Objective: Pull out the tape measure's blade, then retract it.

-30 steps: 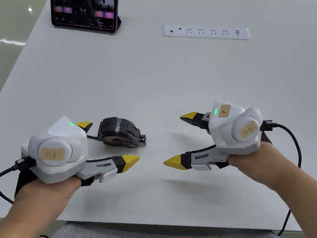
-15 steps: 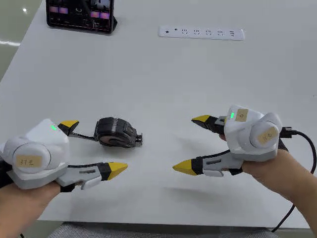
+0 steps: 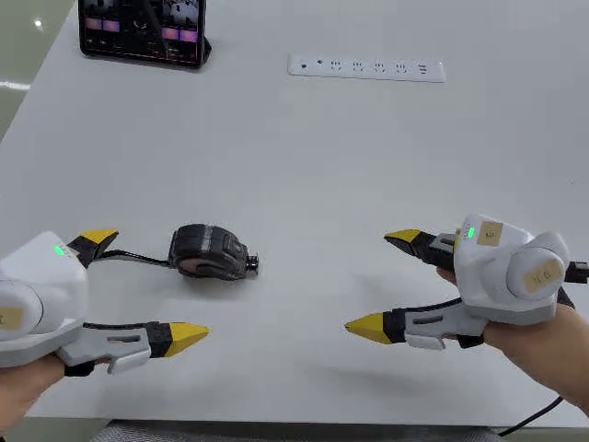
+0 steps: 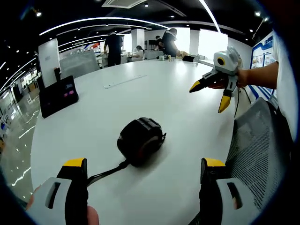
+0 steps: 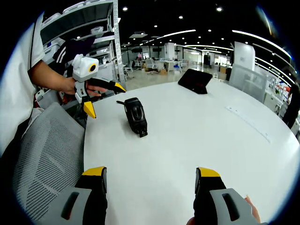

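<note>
1. While looking down from the head view, finds the tape measure (image 3: pixel 210 253) lying on its side on the white table (image 3: pixel 304 166), toward the near left, touched by neither gripper.
2. Shows a dark, rounded case with the blade wound in, the small end hook (image 3: pixel 250 268) sitting at the mouth of the case and pointing toward the right side of the table.
3. Traces a thin dark strap (image 3: pixel 129 258) from the opposite end of the case along the tabletop toward the far jaw of the left gripper (image 3: pixel 143 285); cannot tell about contact between strap and jaw.
4. Places the left gripper by the near left edge, held in the left hand (image 3: pixel 23 396), jaws spread wide with yellow tips, clamped on nothing.
5. From the left gripper view, sets the tape measure just ahead of the tips, centred between the two jaws, resting on the table rather than in the grip.
6. Places the right gripper (image 3: pixel 382 281) at the near right, held in the right hand (image 3: pixel 541 336), well apart from the tape measure, jaws likewise wide apart and empty, yellow tips aimed leftward.
7. From the right gripper view, puts the tape measure farther up the table, left of centre, hook end nearest, with the left gripper beyond and beside it.
8. Finds a white power strip (image 3: pixel 365 68) lying flat across the far side of the table and a dark tablet (image 3: pixel 140 29) propped upright at the far left, screen lit.
9. Catches a grey mesh chair (image 5: pixel 47 154) at the near edge of the table in both gripper views.
</note>
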